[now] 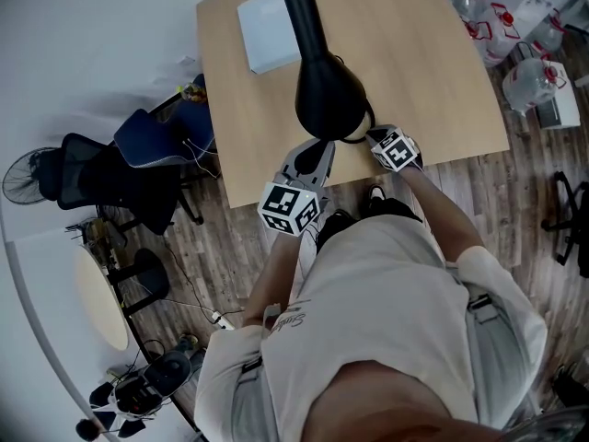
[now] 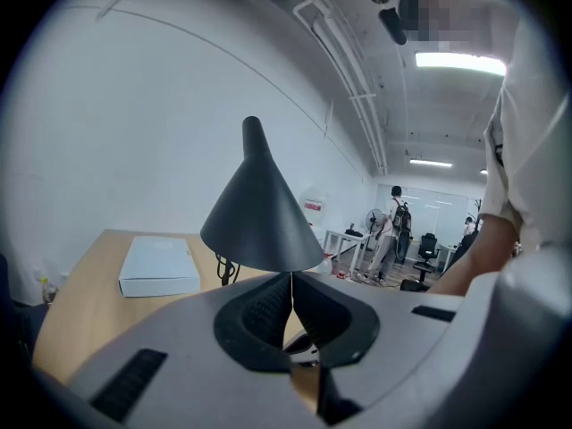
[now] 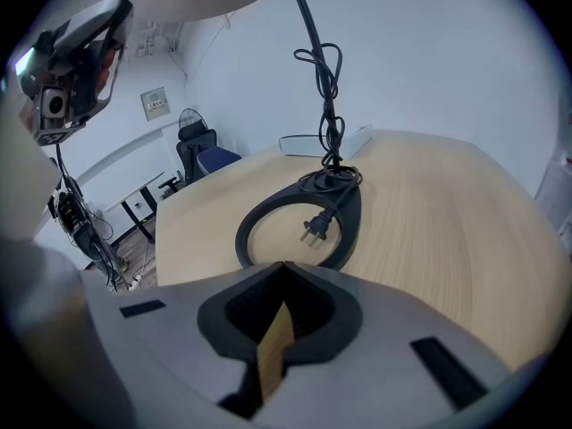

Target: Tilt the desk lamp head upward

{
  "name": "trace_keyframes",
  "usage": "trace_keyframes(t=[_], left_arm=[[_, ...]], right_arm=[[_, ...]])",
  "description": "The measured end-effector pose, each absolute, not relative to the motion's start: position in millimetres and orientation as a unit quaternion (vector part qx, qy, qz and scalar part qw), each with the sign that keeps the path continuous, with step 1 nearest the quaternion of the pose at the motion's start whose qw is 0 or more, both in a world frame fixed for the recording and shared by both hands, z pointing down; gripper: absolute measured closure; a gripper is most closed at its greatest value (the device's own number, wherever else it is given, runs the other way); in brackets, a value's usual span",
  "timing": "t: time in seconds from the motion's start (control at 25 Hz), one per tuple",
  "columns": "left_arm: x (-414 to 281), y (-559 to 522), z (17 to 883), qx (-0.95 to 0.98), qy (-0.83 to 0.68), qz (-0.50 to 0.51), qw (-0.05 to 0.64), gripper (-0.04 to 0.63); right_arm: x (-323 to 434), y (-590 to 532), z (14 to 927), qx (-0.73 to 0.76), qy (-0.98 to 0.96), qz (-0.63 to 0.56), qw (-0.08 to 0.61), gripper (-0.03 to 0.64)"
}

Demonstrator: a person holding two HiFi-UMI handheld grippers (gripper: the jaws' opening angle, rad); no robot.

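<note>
A black desk lamp stands on the wooden desk (image 1: 433,72). Its cone head (image 1: 329,95) points down, over the ring base (image 3: 299,226). The unplugged cord and plug (image 3: 315,229) lie in the ring. My left gripper (image 1: 317,150) is shut and empty, with its tips just under the rim of the lamp head (image 2: 261,213); contact cannot be told. In its own view my left gripper (image 2: 291,307) shows pads pressed together. My right gripper (image 1: 375,138) is shut and empty at the desk's front edge, beside the head. In its own view my right gripper (image 3: 284,271) faces the base.
A flat white box (image 1: 269,30) lies at the desk's far left. An office chair (image 1: 152,141) and a fan (image 1: 23,175) stand left of the desk, and water bottles (image 1: 529,76) on the floor to the right. People stand far off in the room (image 2: 393,226).
</note>
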State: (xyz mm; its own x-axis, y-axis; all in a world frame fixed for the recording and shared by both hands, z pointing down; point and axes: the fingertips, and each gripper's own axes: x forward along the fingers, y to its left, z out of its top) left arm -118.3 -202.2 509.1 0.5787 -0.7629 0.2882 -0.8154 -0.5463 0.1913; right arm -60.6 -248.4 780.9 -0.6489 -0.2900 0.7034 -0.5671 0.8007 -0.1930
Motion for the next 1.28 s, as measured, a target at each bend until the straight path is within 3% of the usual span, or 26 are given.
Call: trace_keyframes(t=[1.28], left_arm=[[-120, -156, 366, 0.894, -0.435, 0.017, 0.105, 0.58]], right_arm=[[-65, -250, 781, 0.243, -0.88, 0.182, 0.366, 0.621]])
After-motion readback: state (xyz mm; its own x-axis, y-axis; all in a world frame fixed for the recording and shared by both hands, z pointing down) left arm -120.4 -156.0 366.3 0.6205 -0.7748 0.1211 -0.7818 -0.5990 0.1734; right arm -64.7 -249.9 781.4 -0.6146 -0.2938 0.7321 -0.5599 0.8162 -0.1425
